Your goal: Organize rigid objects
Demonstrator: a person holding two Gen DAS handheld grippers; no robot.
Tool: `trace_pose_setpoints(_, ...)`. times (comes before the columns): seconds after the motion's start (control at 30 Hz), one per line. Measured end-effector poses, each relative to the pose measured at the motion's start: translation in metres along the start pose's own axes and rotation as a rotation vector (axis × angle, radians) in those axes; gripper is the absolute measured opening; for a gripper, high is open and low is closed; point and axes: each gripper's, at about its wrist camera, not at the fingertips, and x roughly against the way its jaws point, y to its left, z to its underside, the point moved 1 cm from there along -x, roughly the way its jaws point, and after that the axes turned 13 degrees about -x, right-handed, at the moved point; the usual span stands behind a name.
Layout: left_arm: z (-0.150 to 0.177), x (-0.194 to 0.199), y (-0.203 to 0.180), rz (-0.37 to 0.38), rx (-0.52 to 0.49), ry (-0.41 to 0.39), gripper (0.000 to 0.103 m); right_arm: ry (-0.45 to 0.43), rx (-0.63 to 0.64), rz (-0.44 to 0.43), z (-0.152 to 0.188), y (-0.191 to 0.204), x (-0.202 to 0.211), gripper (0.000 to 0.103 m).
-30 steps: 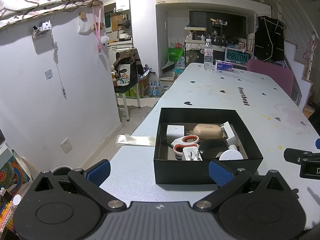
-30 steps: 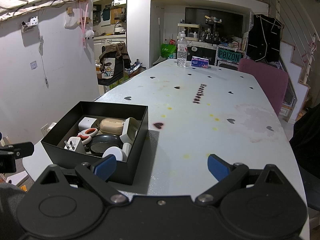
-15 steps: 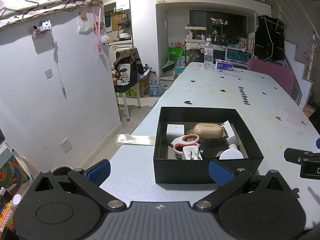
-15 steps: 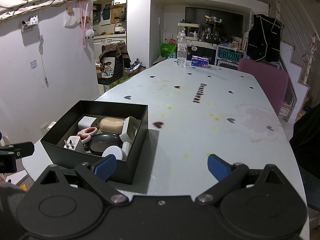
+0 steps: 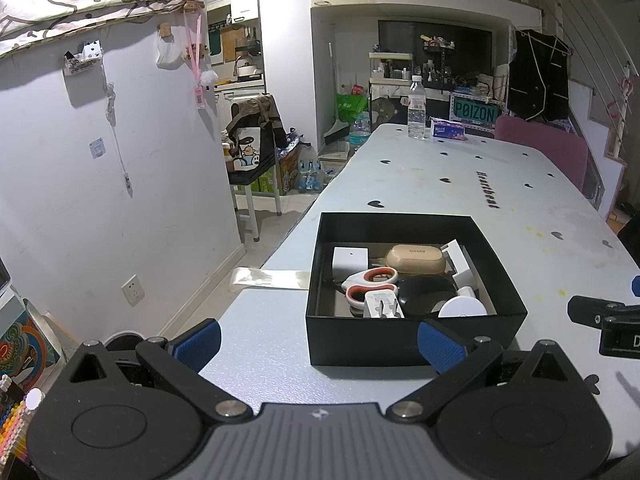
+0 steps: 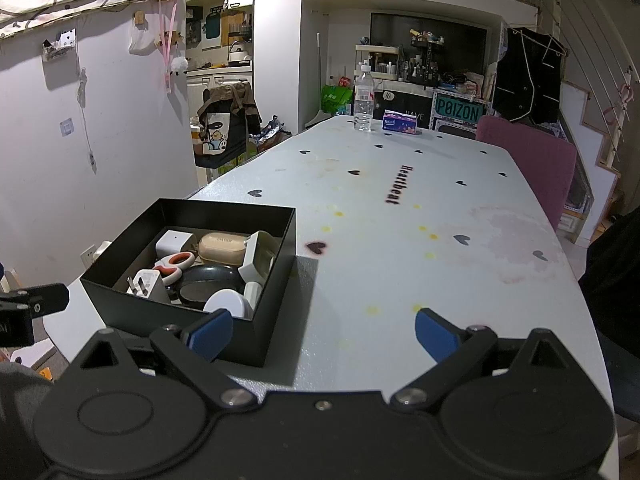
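Observation:
A black open box (image 5: 412, 338) stands on the white table near its front left corner; it also shows in the right wrist view (image 6: 262, 320). Inside lie red-handled scissors (image 5: 370, 282), a beige case (image 5: 416, 259), a white plug adapter (image 5: 382, 305), a white cube (image 5: 350, 258), a black round item (image 5: 426, 296) and a white disc (image 5: 462, 307). My left gripper (image 5: 318, 346) is open and empty, just in front of the box. My right gripper (image 6: 324, 332) is open and empty, at the box's right front corner.
A water bottle (image 6: 363, 98) and a tissue pack (image 6: 400, 122) stand at the table's far end. A pink chair (image 6: 528, 160) is at the right side. A strip of clear tape (image 5: 270, 278) hangs off the left table edge. The wall is left.

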Motion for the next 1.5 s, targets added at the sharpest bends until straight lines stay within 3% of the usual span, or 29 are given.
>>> trace_pose_setpoints(1.5,0.002,-0.0031,0.0008,-0.004,-0.002,0.0,0.103,0.003,0.002,0.001,-0.0007,-0.001,0.0005,0.099)
